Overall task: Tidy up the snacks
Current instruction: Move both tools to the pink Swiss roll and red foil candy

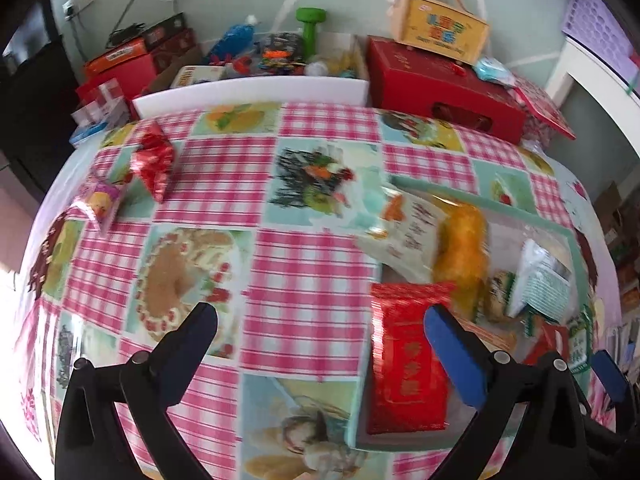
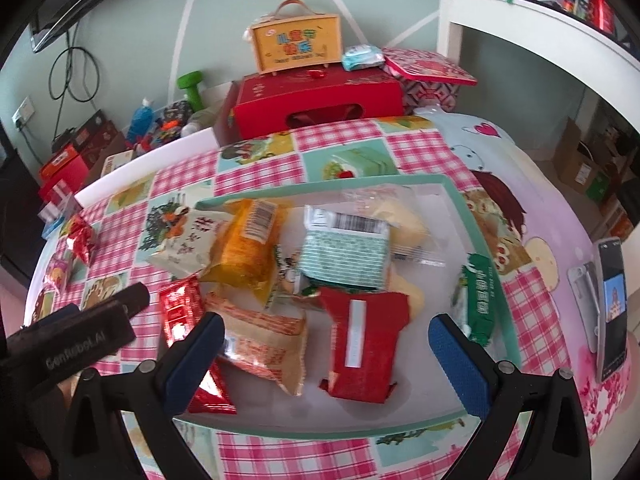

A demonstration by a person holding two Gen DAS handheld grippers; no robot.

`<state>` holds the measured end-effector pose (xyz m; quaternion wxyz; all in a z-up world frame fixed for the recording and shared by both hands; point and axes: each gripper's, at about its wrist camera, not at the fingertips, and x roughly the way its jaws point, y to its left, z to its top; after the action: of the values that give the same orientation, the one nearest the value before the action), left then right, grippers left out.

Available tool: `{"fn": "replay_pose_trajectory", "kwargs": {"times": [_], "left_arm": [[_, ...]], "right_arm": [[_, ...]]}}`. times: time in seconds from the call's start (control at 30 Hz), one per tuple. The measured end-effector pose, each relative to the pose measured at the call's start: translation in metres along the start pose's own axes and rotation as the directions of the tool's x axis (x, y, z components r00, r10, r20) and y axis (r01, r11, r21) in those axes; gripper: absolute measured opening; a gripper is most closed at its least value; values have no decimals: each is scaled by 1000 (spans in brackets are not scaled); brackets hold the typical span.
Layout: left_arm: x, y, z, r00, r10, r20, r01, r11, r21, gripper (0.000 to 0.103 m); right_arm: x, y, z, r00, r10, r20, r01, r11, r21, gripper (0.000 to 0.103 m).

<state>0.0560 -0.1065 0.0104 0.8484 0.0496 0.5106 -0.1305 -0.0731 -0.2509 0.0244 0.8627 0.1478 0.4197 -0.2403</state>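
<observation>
1. Blue-padded left claw [image 1: 320, 342] and right claw [image 2: 326, 350] are both gaping wide, gripping nothing.
2. Most snacks are already lying piled in the green-rimmed tray [image 2: 490, 240].
3. Farther off, a red foil packet [image 1: 154, 160] and pink packet [image 1: 98, 200] are still waiting on the counter [image 1: 312, 240].

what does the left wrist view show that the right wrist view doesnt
Only the left wrist view: the cake picture on the tablecloth, and the left tool with jaws wide apart and nothing between them.

Only the right wrist view: a phone at the table's right edge, a green snack packet against the tray's right rim, and the right tool open over the tray.

Both: the teal-rimmed tray of snacks, the orange packet, the loose crinkled red wrapper on the cloth, and the red box behind.
</observation>
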Motion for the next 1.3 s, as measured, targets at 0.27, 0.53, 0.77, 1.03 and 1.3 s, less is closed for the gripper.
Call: {"fn": "replay_pose_trajectory", "kwargs": {"times": [0.27, 0.53, 0.77, 1.03, 1.3], "left_arm": [[6, 52, 9, 997, 82, 14, -80, 991, -107, 103], [7, 82, 15, 990, 88, 106, -70, 984, -163, 103], [15, 97, 22, 992, 89, 92, -70, 979, -192, 103], [20, 126, 31, 990, 97, 106, -69, 967, -244, 103], [26, 162, 52, 993, 51, 102, -29, 978, -208, 103]], "right_arm": [[6, 29, 1, 1000, 24, -1, -24, 998, -59, 103], [16, 64, 7, 997, 77, 4, -76, 993, -94, 103], [21, 87, 16, 988, 149, 33, -145, 984, -104, 103], [29, 122, 32, 987, 157, 22, -151, 975, -161, 103], [49, 167, 60, 970, 242, 17, -236, 956, -175, 103]]}}
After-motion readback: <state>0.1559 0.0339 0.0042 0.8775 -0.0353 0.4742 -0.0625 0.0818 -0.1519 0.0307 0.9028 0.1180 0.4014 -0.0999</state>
